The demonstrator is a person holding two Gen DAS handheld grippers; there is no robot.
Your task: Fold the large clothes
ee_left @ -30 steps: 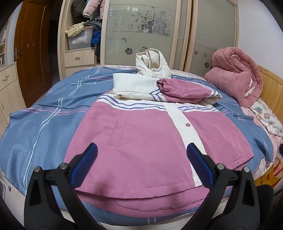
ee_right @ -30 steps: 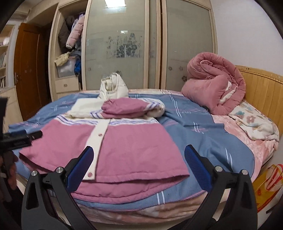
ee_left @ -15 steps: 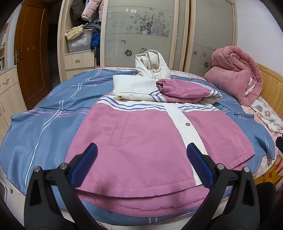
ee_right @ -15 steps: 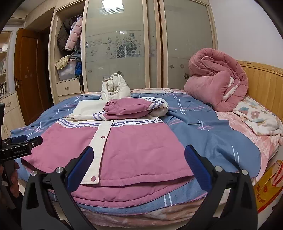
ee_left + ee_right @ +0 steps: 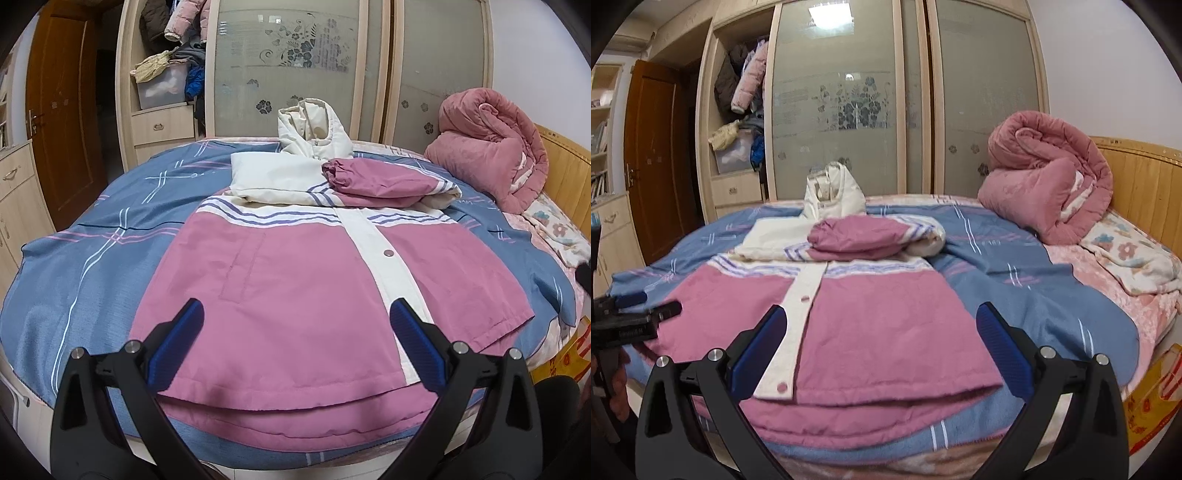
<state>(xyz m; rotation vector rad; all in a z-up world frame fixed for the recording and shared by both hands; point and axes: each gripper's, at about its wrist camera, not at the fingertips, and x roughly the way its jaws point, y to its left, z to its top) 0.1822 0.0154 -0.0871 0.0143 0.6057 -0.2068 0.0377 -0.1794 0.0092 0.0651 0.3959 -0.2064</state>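
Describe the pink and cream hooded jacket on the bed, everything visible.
The pink and cream hooded jacket lies flat, front up, on the blue striped bedspread. Its body is pink, smooth woven fabric with a cream snap placket and purple stripes across the chest. The pink sleeves are folded across the chest, and the cream hood stands up at the far end. The hem faces both open hand-held grippers, left and right; neither touches it.
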